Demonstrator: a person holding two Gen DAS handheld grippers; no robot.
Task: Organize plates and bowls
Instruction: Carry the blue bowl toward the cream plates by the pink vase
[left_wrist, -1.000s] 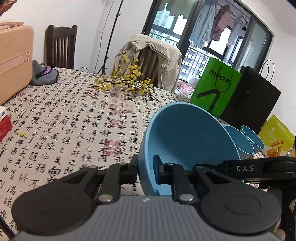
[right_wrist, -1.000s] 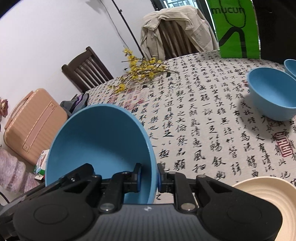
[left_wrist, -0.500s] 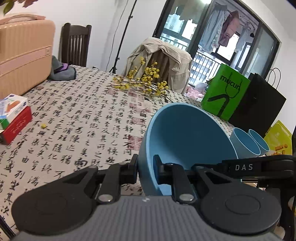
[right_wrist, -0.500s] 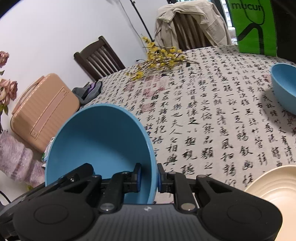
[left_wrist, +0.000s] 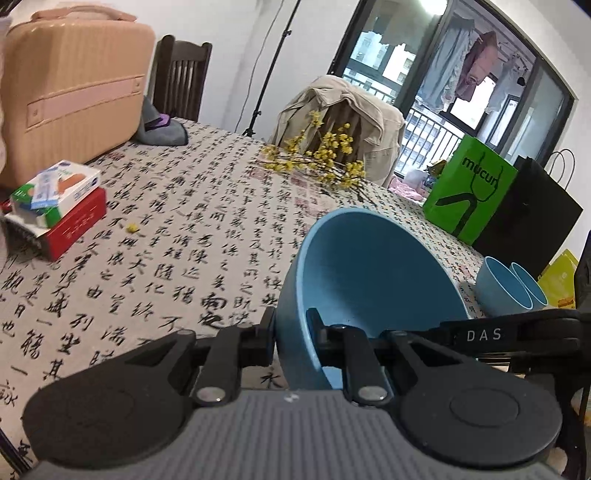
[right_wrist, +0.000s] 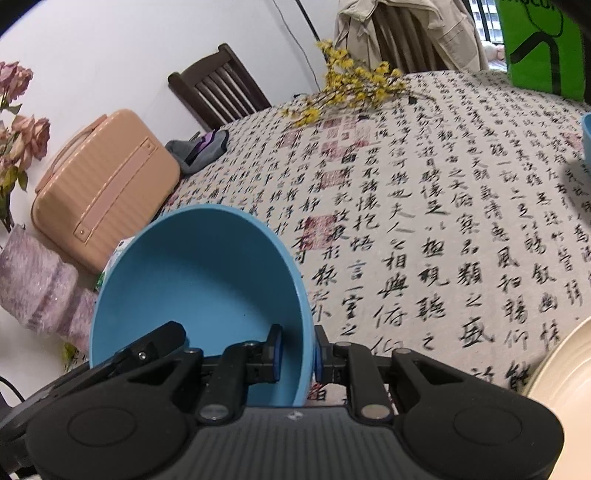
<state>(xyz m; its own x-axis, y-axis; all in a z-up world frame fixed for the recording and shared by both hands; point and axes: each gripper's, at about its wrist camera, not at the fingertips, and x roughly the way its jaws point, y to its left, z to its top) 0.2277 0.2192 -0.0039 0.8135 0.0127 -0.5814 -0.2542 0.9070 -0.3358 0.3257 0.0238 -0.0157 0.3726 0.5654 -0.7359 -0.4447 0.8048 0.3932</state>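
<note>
A smooth, matte blue bowl (left_wrist: 373, 291), round and deep, fills the lower centre of the left wrist view; the left gripper (left_wrist: 291, 330) is clamped on its rim, one pad inside, one outside. In the right wrist view the right gripper (right_wrist: 297, 349) pinches the rim of a second blue bowl (right_wrist: 199, 291) at lower left, above the calligraphy-printed tablecloth (right_wrist: 443, 221). A ribbed cream plate (right_wrist: 565, 373) edges the lower right.

Right tool (right_wrist: 297, 352) clamped on blue bowl (right_wrist: 199, 280) rim, above calligraphy tablecloth (right_wrist: 424, 206), cream plate (right_wrist: 565, 373) at right
</note>
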